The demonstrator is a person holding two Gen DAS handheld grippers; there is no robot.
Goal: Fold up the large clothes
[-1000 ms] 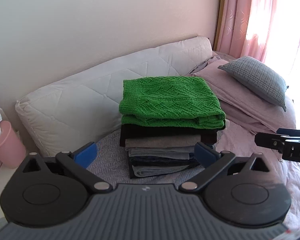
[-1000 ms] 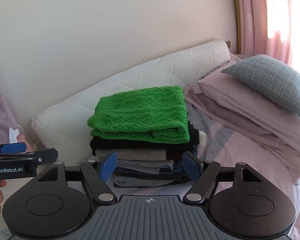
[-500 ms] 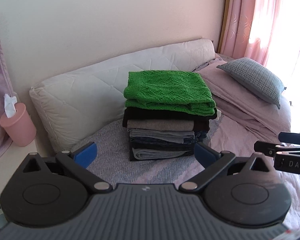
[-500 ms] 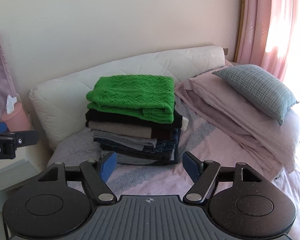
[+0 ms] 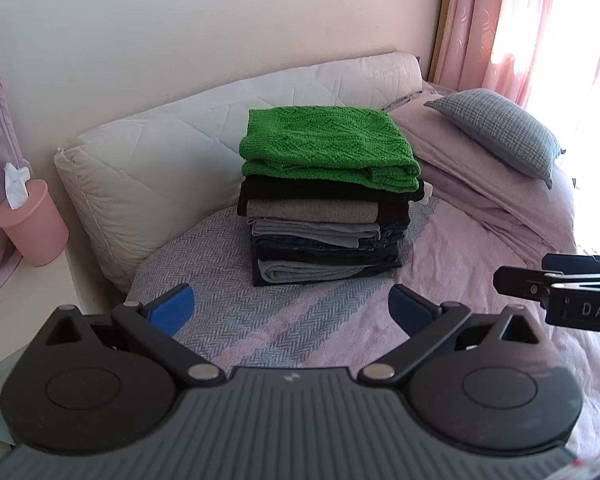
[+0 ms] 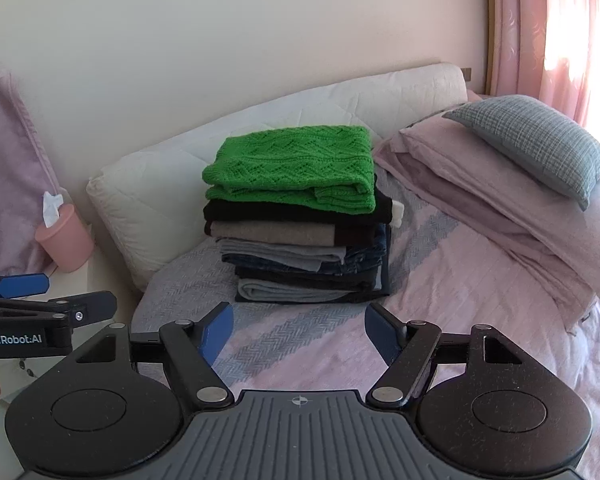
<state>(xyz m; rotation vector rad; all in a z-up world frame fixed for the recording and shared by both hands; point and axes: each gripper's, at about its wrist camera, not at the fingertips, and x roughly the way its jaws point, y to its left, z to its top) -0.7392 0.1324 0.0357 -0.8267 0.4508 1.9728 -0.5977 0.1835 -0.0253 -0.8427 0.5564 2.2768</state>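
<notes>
A stack of folded clothes [image 5: 324,236] [image 6: 300,256] stands on the bed, topped by a folded green knit sweater [image 5: 324,144] [image 6: 292,164]. Black, beige, grey and denim pieces lie beneath it. My left gripper [image 5: 290,308] hovers open in front of the stack, nothing between its blue pads. My right gripper [image 6: 298,330] is also open and empty, a little back from the pile. Each gripper shows at the edge of the other's view: the right gripper [image 5: 560,292] and the left gripper [image 6: 40,300].
A white quilted bolster [image 5: 160,160] runs along the wall behind the stack. A grey checked pillow [image 5: 496,128] lies on folded pink bedding [image 6: 500,216] at right. A pink tissue cup [image 5: 32,220] stands on a white side table at left. Pink curtains [image 5: 540,20] hang at right.
Both grippers have pulled back from the stack, which now looks smaller and farther away. More of the bed cover and the pink cup have come into view. Both stay open.
</notes>
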